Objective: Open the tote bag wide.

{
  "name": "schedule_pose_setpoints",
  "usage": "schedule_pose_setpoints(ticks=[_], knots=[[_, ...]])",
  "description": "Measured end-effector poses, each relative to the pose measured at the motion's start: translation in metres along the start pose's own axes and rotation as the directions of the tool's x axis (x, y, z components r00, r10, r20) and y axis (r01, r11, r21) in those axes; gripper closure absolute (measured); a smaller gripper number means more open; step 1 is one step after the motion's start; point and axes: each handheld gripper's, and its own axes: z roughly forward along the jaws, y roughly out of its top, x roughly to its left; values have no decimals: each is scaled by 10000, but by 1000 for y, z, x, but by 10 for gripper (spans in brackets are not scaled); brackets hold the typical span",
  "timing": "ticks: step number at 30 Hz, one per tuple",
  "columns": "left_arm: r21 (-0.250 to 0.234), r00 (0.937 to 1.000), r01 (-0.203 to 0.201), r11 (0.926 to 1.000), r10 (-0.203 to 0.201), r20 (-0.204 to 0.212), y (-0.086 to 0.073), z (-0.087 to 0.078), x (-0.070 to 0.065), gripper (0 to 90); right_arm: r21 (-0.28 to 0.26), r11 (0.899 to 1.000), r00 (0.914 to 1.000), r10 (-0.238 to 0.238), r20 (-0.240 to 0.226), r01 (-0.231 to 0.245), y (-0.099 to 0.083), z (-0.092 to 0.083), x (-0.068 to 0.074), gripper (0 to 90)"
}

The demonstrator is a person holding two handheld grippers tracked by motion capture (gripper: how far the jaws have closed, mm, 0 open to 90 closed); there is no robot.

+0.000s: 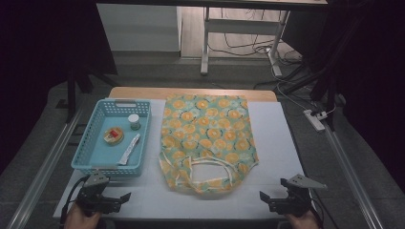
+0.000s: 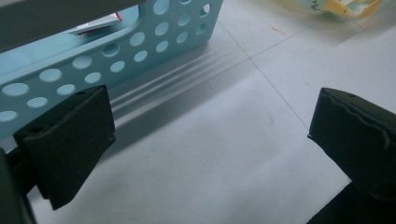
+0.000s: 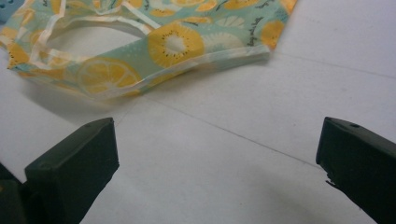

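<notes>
A fruit-print tote bag (image 1: pixel 207 140) lies flat in the middle of the white table, its handles and mouth toward me. The bag's mouth edge (image 3: pixel 154 51) shows ahead in the right gripper view. A light blue perforated basket (image 1: pixel 95 157) stands to the bag's left. It holds a small jar (image 1: pixel 134 121), a round tin (image 1: pixel 113 136) and a white tube (image 1: pixel 129 149). My left gripper (image 1: pixel 125 196) rests open near the front edge, just before the basket's front wall (image 2: pixel 116 51). At the front right my right gripper (image 1: pixel 262 195) stands open, with nothing between its jaws.
The white table top (image 1: pixel 277 143) has bare room to the right of the bag and along the front edge. Metal rails (image 1: pixel 43 167) run down both sides of the table. A power strip (image 1: pixel 315 119) and cables lie on the floor at the right.
</notes>
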Motion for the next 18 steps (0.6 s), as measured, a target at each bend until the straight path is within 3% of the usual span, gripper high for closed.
schedule_pose_setpoints(ticks=[4, 18], knots=[[51, 10000, -68, 10000, 68, -50, 0, 0, -1, 0, 104, 9999, 9995, 34, -318, -31, 1, 1, -1, 1], [60, 9999, -152, 9999, 151, 58, 0, 1, -1, 0, 357, 9988, 9986, -327, -421, 343, 2, 4, 2, 1]])
